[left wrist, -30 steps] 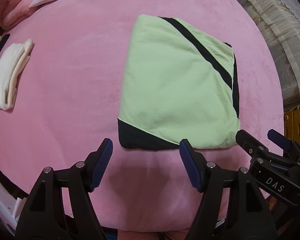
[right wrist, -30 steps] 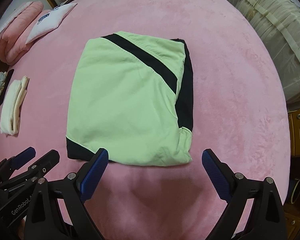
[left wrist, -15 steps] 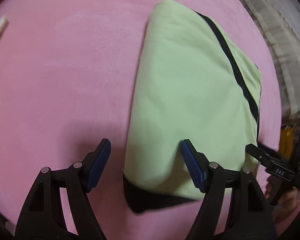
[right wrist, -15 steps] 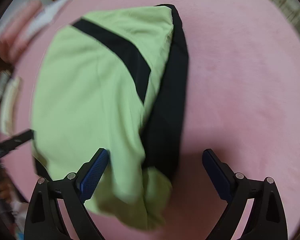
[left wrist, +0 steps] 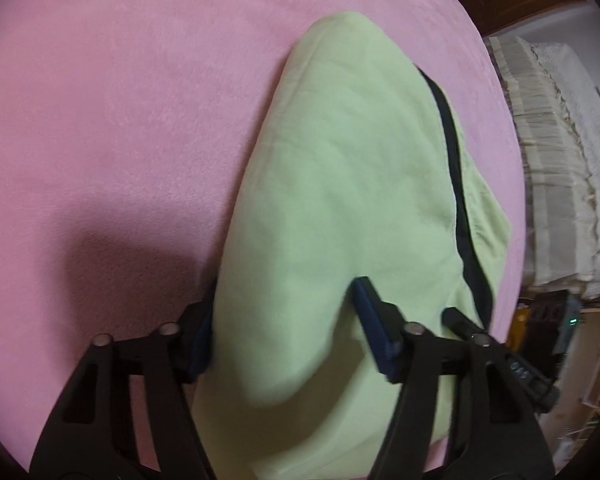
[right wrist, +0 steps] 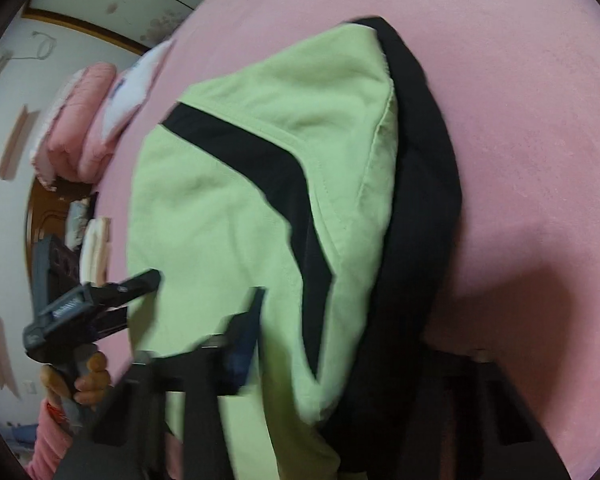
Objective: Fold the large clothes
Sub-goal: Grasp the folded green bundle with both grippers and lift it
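The folded garment (left wrist: 340, 220) — light green with black bands — fills the centre and lower half of both views, on the pink bed (left wrist: 120, 100). The left gripper (left wrist: 284, 332) straddles the garment's near left edge, one finger under the cloth, one on top; the jaws look spread, not yet clenched on it. The right gripper (right wrist: 364, 344) straddles the near right corner, but blur and dark cloth hide its right finger, so I cannot tell its state. The step looks like taking the bundle by both near corners. Done well, each claw would pinch every layer together before lifting, both rising level — otherwise the folds may slip apart.
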Demonstrator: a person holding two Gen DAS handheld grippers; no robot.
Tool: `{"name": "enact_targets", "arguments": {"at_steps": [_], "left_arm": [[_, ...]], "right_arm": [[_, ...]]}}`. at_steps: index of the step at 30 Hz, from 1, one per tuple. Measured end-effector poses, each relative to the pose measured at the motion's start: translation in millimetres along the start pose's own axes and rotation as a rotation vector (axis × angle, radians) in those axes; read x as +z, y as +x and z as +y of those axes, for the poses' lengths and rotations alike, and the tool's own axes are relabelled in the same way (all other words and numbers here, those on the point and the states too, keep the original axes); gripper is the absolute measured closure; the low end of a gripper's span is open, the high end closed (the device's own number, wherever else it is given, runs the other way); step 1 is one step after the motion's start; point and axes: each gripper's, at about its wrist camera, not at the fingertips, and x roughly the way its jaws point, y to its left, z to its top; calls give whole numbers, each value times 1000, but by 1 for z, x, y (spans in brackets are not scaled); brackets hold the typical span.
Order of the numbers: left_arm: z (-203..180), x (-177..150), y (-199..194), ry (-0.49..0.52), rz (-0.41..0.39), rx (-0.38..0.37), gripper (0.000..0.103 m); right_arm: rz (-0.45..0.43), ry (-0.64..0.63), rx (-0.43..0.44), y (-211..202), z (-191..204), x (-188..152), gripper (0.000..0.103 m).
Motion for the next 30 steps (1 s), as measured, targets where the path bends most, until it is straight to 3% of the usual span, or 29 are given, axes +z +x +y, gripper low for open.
{"name": "enact_targets", "arguments": {"at_steps": [7, 15, 20, 23, 30], "left_arm": [[-19, -12, -31, 34, -58, 9, 82], [-5, -35, -92, 58, -71, -14, 87], [62, -50, -160, -34, -85, -54, 87], [106, -47, -213, -39, -127, -21, 87], [221, 14, -380, -47, -327, 103, 87]], "right_arm": [[-37, -40, 21, -30, 24, -7, 86], [-88, -132, 27, -64, 92, -36, 90], [-63, -224, 33, -59, 157, -66, 91], [-62, -268, 57, -45, 213, -88, 91], [-93, -364, 206, 11, 389, -120, 91]]}}
